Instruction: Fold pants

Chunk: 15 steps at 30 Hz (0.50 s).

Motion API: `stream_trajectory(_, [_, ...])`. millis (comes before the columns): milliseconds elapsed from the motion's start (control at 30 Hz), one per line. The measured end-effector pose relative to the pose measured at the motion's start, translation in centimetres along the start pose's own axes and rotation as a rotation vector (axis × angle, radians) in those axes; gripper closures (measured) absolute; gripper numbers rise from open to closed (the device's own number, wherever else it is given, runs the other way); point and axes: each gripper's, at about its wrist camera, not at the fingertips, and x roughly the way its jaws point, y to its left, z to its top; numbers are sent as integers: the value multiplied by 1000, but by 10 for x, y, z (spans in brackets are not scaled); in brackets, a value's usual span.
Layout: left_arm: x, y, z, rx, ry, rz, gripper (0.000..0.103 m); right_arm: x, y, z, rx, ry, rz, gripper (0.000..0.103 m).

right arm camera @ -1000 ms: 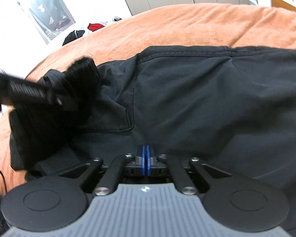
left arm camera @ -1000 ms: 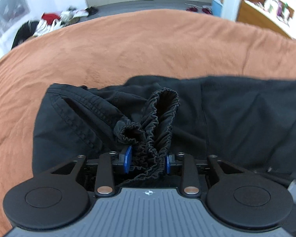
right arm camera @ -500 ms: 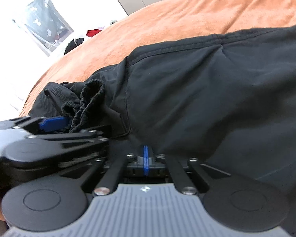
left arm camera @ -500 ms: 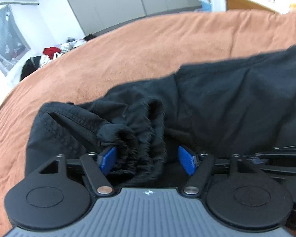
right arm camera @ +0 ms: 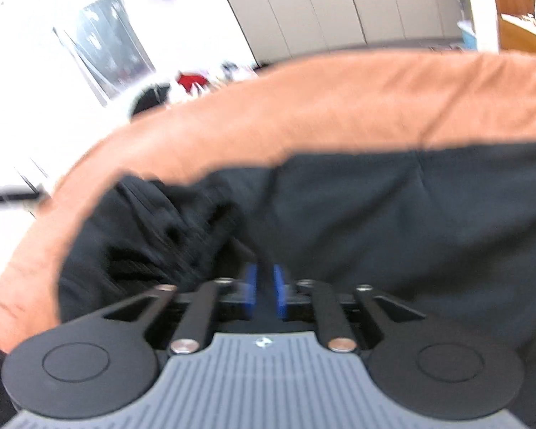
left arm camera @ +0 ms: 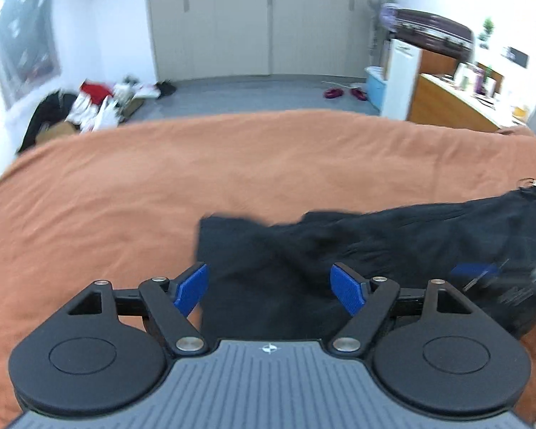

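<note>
Black pants [left arm camera: 339, 250] lie on the orange bed cover [left arm camera: 160, 186], with their bunched end at the left. In the left wrist view my left gripper [left arm camera: 269, 287] hangs above that end. Its jaws are opening wide and nothing is between them. The right gripper's blue pad [left arm camera: 475, 270] shows blurred at the right edge. In the right wrist view my right gripper [right arm camera: 264, 293] sits low over the pants [right arm camera: 411, 221]. Its jaws are opening, with a narrow gap between the pads. A ridge of dark cloth runs up to that gap; blur hides whether it touches.
The orange cover [right arm camera: 339, 107] spreads wide beyond and left of the pants. Past the bed's far edge are a pile of clothes [left arm camera: 96, 103] on the grey floor, closet doors [left arm camera: 268, 28], a white cabinet [left arm camera: 400, 75] and a wooden counter [left arm camera: 446, 107].
My left gripper has let go of the gathered waistband, spread wide, and risen back from the pants. My right gripper's pads, shut before, have parted and it has lifted a little.
</note>
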Motion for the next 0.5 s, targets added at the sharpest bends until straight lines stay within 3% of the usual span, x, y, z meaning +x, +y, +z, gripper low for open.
stream_trajectory(33, [5, 7, -9, -43, 14, -3, 12, -1, 5, 8, -3, 2, 36, 56])
stream_trajectory(100, [21, 19, -29, -125, 83, -32, 12, 6, 18, 25, -33, 31, 96, 58])
stream_trajectory(200, [37, 23, -50, -184, 136, -78, 14, 37, 37, 44, -109, 94, 82, 58])
stream_trajectory(333, [45, 18, -67, -205, 110, -75, 9, 79, 55, 53, -185, 208, 103, 57])
stream_trajectory(433, [45, 14, -72, -156, 67, -64, 6, 101, 69, 49, -287, 270, 67, 57])
stream_trajectory(467, [49, 12, -75, -142, 64, -60, 6, 109, 75, 47, -324, 287, 57, 59])
stream_trajectory(500, [48, 10, -76, -129, 50, -52, 6, 110, 79, 44, -354, 282, 58, 72])
